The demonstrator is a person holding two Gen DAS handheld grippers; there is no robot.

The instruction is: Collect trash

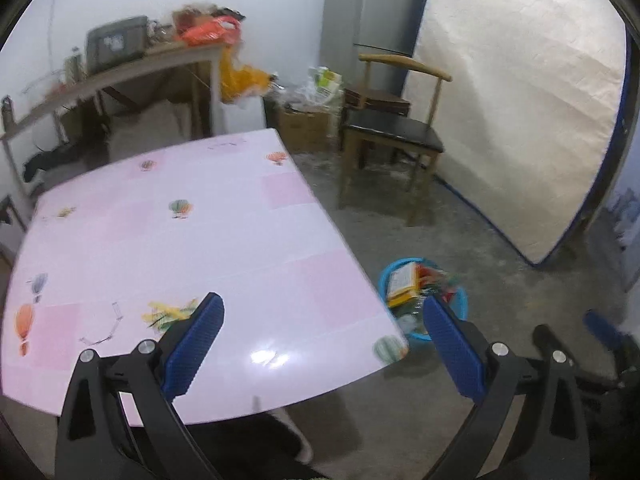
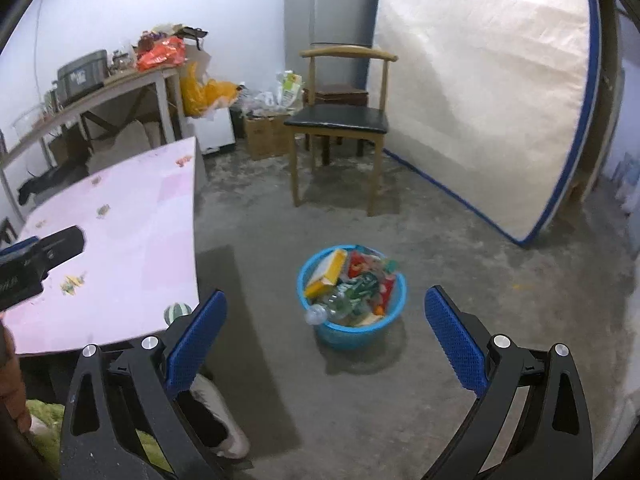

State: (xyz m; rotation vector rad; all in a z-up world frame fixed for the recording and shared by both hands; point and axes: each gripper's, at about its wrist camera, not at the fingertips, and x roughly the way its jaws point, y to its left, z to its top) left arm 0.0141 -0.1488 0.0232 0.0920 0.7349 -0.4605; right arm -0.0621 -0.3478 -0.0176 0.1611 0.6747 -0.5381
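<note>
Both grippers, left gripper point(image 1: 324, 344) and right gripper point(image 2: 326, 342), are gaping empty | trash is filling the blue bin point(image 2: 352, 330) on the floor beside the counter point(image 1: 160, 240) | I am risking the protruding bottle point(image 2: 320, 312) tipping out.

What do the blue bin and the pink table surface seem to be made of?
Blue bin: likely thin plastic, with a uniform bright colour and smooth rolled rim. Pink table surface: looks like a glossy printed plastic or vinyl covering; it mirrors a light glare and carries balloon prints.
</note>
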